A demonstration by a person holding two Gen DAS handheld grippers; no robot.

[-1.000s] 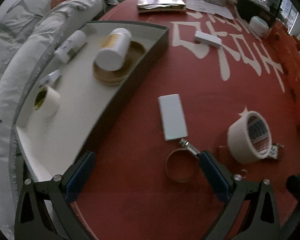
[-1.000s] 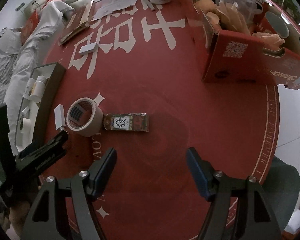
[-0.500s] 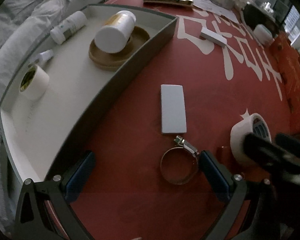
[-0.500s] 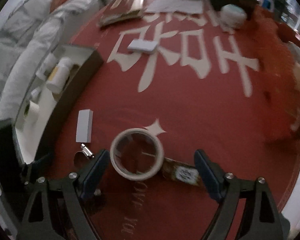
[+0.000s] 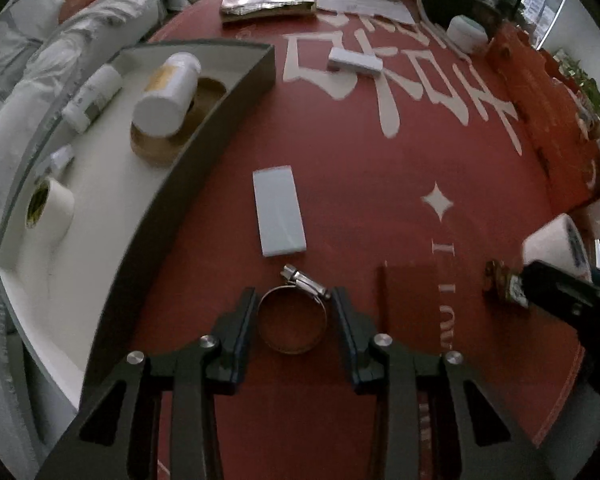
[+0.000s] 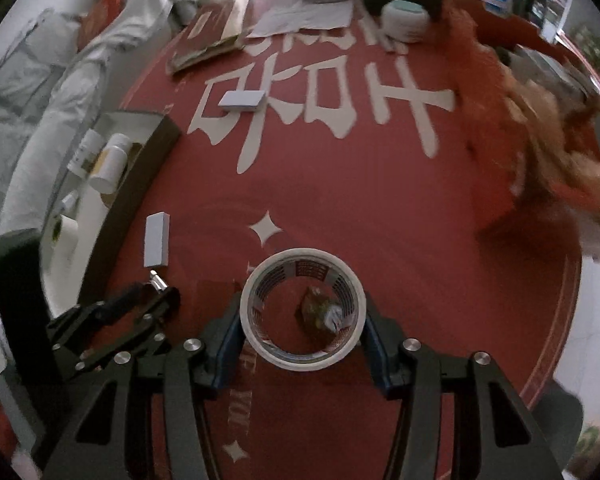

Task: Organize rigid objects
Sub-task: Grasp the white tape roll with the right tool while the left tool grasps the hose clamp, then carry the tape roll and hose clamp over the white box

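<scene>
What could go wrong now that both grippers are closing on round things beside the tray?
The left gripper has just closed around the thin hose clamp; the springy band may squash or pop out, and its screw sticks out beyond the pads.

The right gripper has closed on the tape roll, held across its curved wall, so it may swivel. The snack packet beneath might drag along.

The grippers sit close; lifting together towards the tray risks collision.
</scene>
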